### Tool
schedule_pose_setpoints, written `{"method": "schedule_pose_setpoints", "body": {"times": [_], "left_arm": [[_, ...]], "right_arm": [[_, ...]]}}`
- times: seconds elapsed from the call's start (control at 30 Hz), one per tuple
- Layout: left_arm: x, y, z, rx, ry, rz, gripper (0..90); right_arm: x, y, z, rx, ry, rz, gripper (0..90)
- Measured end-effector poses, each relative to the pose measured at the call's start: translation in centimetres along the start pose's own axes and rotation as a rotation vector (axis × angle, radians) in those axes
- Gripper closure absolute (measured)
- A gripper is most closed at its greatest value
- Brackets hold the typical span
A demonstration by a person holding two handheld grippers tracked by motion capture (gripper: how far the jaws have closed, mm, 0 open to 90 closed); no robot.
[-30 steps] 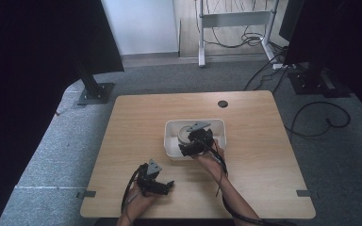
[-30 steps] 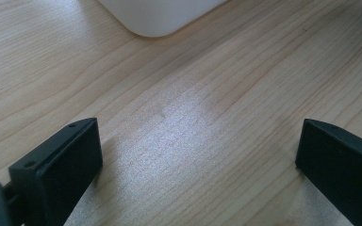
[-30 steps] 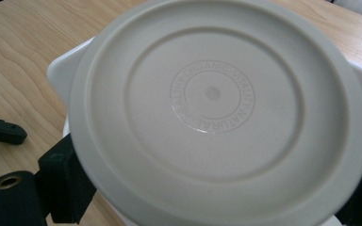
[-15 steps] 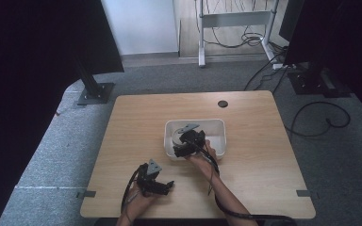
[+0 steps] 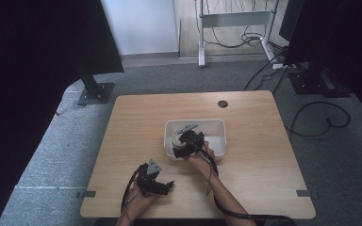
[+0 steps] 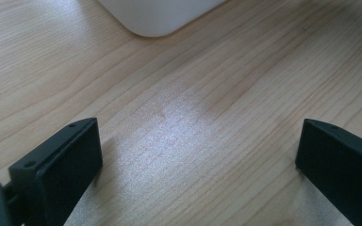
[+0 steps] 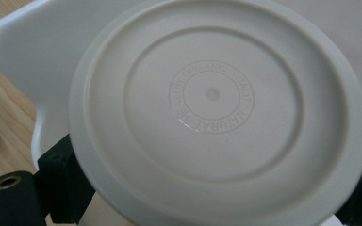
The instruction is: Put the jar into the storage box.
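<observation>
round white lid [image 7: 217,117] in white tray [image 5: 218,127], hand-held gripper [image 5: 185,143] clamped around it

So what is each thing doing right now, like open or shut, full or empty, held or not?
left gripper: open, jaws wide apart, nothing between them, low over the table
right gripper: shut on the round lid, over the tub
round lid: held by its rim between the jaws, flat face toward the camera
white tub: sits on the table, top open; what is inside is hard to tell
table: flat, holds the tub
</observation>
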State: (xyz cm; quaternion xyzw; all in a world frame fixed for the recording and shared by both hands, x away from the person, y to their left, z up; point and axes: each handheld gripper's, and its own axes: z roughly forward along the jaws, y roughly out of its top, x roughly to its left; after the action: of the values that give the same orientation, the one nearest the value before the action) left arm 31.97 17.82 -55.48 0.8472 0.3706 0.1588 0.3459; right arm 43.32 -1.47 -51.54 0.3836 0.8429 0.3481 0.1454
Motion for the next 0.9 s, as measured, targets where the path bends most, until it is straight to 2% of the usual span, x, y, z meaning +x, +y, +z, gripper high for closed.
{"method": "schedule_pose_setpoints", "body": {"times": [0.13, 0.2, 0.6, 0.9], "left_arm": [[0.0, 0.0, 0.0, 0.001, 0.000, 0.001, 0.7], [0.0, 0.0, 0.0, 0.001, 0.000, 0.001, 0.8], [0.0, 0.0, 0.0, 0.001, 0.001, 0.002, 0.8], [0.0, 0.0, 0.0, 0.001, 0.000, 0.001, 0.8]], "right_arm": [[-0.2, 0.0, -0.1, -0.008, 0.027, 0.008, 4.9], [-0.2, 0.0, -0.1, 0.000, 0.037, -0.004, 3.5], [0.1, 0.0, -1.4, -0.020, 0.020, -0.047, 2.7], [0.1, -0.4, -3.1, -0.042, 0.038, -0.063, 3.8]]}}
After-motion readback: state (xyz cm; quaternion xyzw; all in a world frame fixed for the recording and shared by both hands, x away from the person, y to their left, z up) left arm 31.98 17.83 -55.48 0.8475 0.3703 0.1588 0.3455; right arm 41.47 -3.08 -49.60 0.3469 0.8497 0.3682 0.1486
